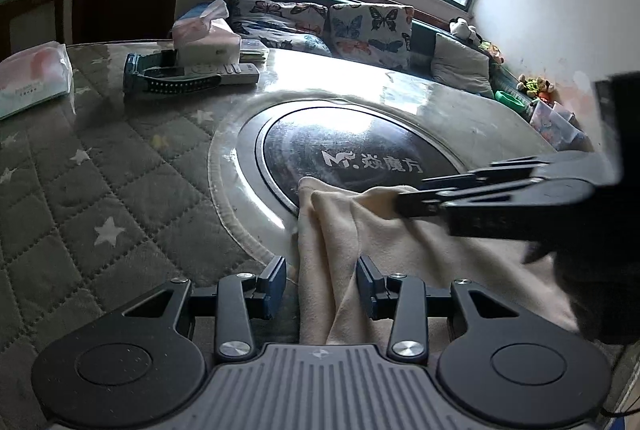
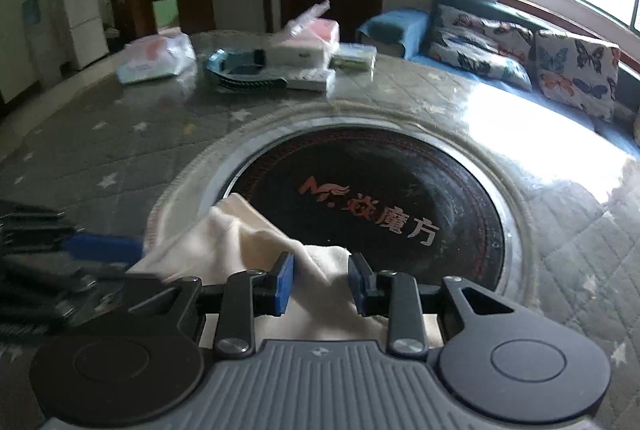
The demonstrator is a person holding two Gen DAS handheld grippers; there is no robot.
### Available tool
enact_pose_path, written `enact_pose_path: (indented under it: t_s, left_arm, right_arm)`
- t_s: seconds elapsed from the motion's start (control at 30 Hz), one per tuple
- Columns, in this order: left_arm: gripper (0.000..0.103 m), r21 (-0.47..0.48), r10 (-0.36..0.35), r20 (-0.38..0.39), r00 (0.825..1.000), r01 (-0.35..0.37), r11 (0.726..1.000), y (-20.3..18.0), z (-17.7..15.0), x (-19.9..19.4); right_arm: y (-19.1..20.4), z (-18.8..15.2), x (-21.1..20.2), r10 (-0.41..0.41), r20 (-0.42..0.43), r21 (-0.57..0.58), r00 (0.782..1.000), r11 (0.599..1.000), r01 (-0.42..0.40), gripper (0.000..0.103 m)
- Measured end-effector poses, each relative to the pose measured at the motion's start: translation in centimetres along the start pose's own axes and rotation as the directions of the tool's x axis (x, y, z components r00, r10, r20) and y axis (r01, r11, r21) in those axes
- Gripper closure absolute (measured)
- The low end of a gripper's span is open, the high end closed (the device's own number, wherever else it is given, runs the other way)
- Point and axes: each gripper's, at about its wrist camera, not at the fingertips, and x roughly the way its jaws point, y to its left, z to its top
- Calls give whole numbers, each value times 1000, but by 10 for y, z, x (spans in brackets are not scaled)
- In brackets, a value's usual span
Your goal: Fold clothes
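Note:
A cream cloth (image 1: 360, 242) lies bunched at the near edge of the table, its far corner over the black round hotplate (image 1: 360, 146). My left gripper (image 1: 322, 286) is open, its blue pads either side of a fold of the cloth. My right gripper (image 2: 320, 284) is open too, with the cloth (image 2: 240, 242) lying between and past its pads. The right gripper also shows in the left wrist view (image 1: 412, 204), coming in from the right over the cloth. The left gripper's blue finger (image 2: 104, 246) shows at the left of the right wrist view.
The table has a grey quilted star-pattern cover (image 1: 80, 190) under clear plastic. At its far side lie tissue boxes (image 1: 208, 34), a plastic-wrapped pack (image 1: 32, 78), a remote (image 1: 228, 70) and a dark band (image 1: 172, 78). A sofa with butterfly cushions (image 1: 360, 26) stands behind.

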Motion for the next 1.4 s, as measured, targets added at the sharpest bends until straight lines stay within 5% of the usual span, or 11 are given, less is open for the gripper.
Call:
enact_pose_path:
  t_s: [0.33,0.7,1.0,1.4]
  left_arm:
    - [59,-31,0,-2,1000,0,1000,5,4,-2]
    - [51,-74,87,33,996,-84,994,15,17,-16]
    - [49,-194,94,23,995,-88,977,36,23,-23]
    - [46,-271,31,-5,1000,-31,962,41,17,-22]
  right_arm:
    - [2,2,-15,-2,32,-22,999,1000,2,73]
    - [33,-11,-61,82,66,-122,994,990,-73,66]
    - [99,-38,-76,174,12,-346,985,924,-160,61]
    - [141,-51,-49,123,-12,-447,992,887,-116,62]
